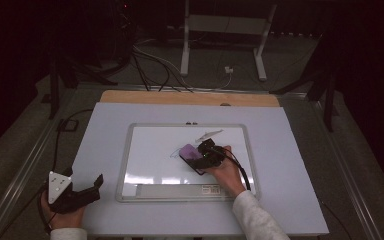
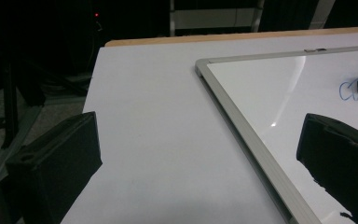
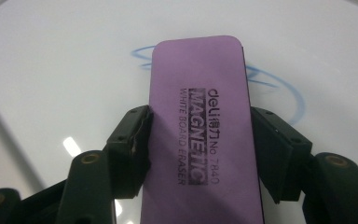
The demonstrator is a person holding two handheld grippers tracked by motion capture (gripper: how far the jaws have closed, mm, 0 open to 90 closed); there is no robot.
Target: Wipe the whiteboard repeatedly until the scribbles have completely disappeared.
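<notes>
Right gripper view: the right gripper (image 3: 200, 140) has its two black jaws clamped on the long sides of a flat purple rectangular foam whiteboard eraser (image 3: 200, 121), printed side up. The eraser lies on a glossy white whiteboard with a silver frame (image 3: 51, 70), its far end over a looping blue marker scribble (image 3: 279, 84). From above, eraser and gripper sit near the board's middle, a marker (image 1: 209, 134) lying just beyond them. The left gripper (image 1: 82, 192) rests on the pale grey table top (image 1: 105, 125) at the near left corner, well apart from the board, jaws spread with nothing between them.
</notes>
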